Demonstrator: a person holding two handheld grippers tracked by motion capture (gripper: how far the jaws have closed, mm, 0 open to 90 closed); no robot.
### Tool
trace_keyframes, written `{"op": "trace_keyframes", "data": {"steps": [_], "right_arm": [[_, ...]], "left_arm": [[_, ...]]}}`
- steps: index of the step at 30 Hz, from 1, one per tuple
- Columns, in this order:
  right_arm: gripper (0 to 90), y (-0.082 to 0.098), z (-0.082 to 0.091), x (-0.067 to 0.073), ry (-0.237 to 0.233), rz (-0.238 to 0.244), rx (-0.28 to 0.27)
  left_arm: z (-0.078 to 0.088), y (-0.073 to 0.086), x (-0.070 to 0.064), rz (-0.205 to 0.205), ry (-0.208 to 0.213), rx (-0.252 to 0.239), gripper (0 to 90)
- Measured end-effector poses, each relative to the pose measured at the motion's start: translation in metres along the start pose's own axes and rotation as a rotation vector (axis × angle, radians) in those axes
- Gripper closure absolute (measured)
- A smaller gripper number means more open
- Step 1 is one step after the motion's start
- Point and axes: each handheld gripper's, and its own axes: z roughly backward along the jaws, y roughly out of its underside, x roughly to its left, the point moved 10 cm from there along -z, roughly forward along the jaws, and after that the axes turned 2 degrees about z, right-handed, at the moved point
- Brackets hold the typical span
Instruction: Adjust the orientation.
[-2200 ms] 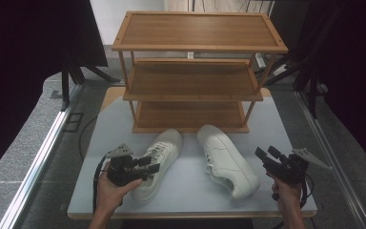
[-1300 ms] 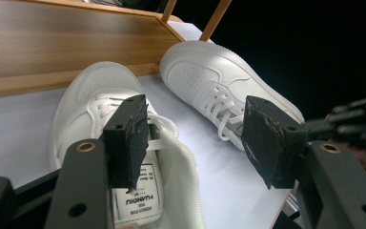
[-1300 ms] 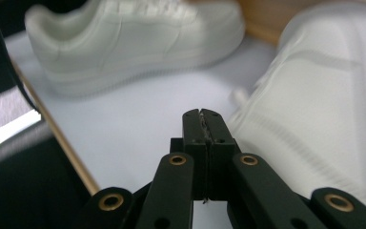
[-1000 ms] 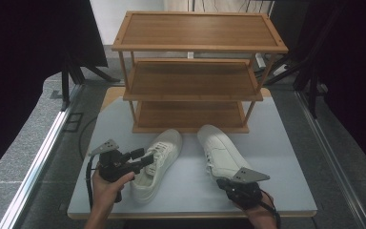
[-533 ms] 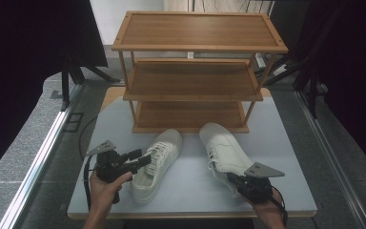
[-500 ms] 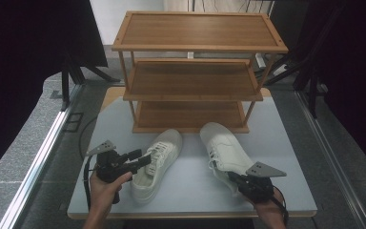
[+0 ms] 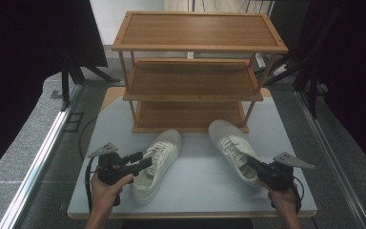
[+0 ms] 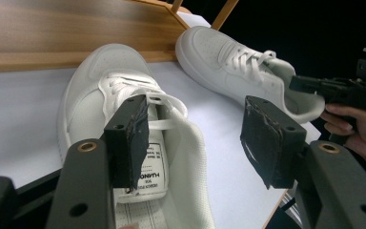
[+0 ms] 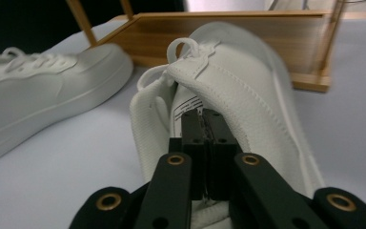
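The right shoe, white with white laces, lay on the table just in front of the wooden rack, toe toward the rack, and the right gripper had its jaws almost together inside the heel opening, having just opened a little with nothing clearly pinched between them, probably to move the shoe from within. Beside it, the left shoe pointed at the rack too; the left gripper held its jaws apart over the heel, one inside the opening, seemingly ready to grasp the collar.
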Motion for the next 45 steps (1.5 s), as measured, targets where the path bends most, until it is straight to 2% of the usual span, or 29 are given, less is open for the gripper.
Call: {"op": "trace_keyframes", "data": {"steps": [2, 4, 6, 7, 9, 14, 18, 22, 26, 28, 31, 34, 35, 45], "right_arm": [[82.0, -0.001, 0.000, -0.011, 0.031, -0.023, -0.006], [79.4, -0.001, -0.001, -0.025, 0.039, -0.083, -0.013], [74.4, 0.001, -0.001, -0.035, 0.056, -0.111, -0.011], [73.6, 0.003, 0.000, -0.041, 0.082, -0.119, -0.004], [73.5, 0.002, 0.004, -0.044, 0.079, -0.120, -0.016], [73.3, -0.009, 0.014, -0.033, 0.094, -0.056, -0.051], [77.1, -0.018, 0.021, -0.013, 0.058, -0.003, -0.059], [79.4, -0.009, 0.017, 0.014, -0.013, 0.033, -0.023], [80.2, 0.007, 0.009, 0.028, -0.026, 0.071, 0.048], [80.2, 0.012, 0.006, 0.027, -0.011, 0.085, 0.075], [81.9, 0.022, 0.004, 0.015, 0.032, 0.074, 0.117], [83.6, 0.024, 0.006, 0.010, -0.019, 0.022, 0.104], [83.8, 0.024, 0.007, 0.010, -0.022, 0.016, 0.102], [83.9, 0.022, 0.008, 0.005, -0.040, 0.027, 0.131]], "left_arm": [[0.000, 0.001, 0.000, 0.001, -0.002, 0.001, 42.6], [-0.001, 0.002, 0.001, 0.002, -0.004, 0.007, 42.6], [-0.003, 0.004, 0.001, 0.005, -0.007, 0.013, 42.6], [-0.004, 0.005, 0.001, 0.006, -0.008, 0.017, 42.5], [-0.004, 0.005, 0.001, 0.005, -0.005, 0.019, 42.5], [-0.002, 0.004, 0.001, 0.007, -0.006, 0.013, 42.5], [-0.004, 0.005, 0.003, 0.012, -0.005, 0.019, 42.5], [-0.007, 0.006, 0.002, 0.011, 0.003, 0.027, 42.5], [-0.008, 0.005, 0.001, 0.006, 0.009, 0.028, 42.5], [-0.008, 0.005, 0.000, 0.006, 0.011, 0.027, 42.5], [-0.007, 0.005, 0.001, 0.007, 0.010, 0.029, 42.5], [-0.006, 0.004, 0.003, 0.013, 0.008, 0.026, 42.5], [-0.006, 0.004, 0.004, 0.015, 0.008, 0.021, 42.5], [0.003, 0.009, 0.017, 0.048, -0.010, 0.010, 42.6]]}}
